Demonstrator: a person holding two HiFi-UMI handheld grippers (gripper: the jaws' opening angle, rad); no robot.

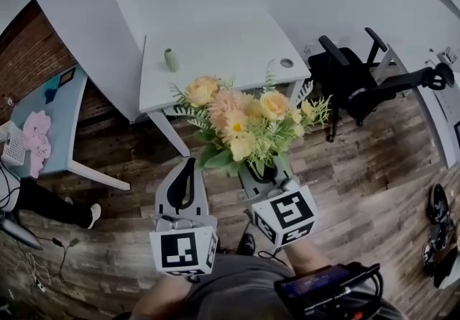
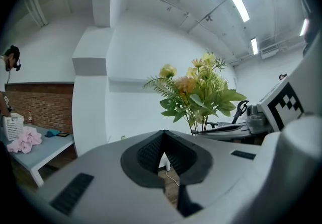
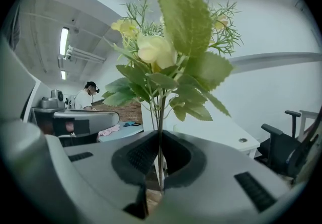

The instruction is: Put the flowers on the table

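Observation:
A bunch of yellow and peach flowers (image 1: 244,126) with green leaves stands upright over the wooden floor, in front of the white table (image 1: 215,52). My right gripper (image 1: 264,168) is shut on the stems (image 3: 160,132), which run up between its pads into the leaves and blooms (image 3: 168,52). My left gripper (image 1: 185,182) hangs just left of the bunch, shut and holding nothing; in its own view the flowers (image 2: 198,97) rise to its right.
A small green vase (image 1: 171,60) stands near the table's left edge, and a round cable hole (image 1: 287,63) sits at its right. A black office chair (image 1: 352,81) is to the right. A light blue table (image 1: 47,117) with pink cloth (image 1: 34,140) is at left.

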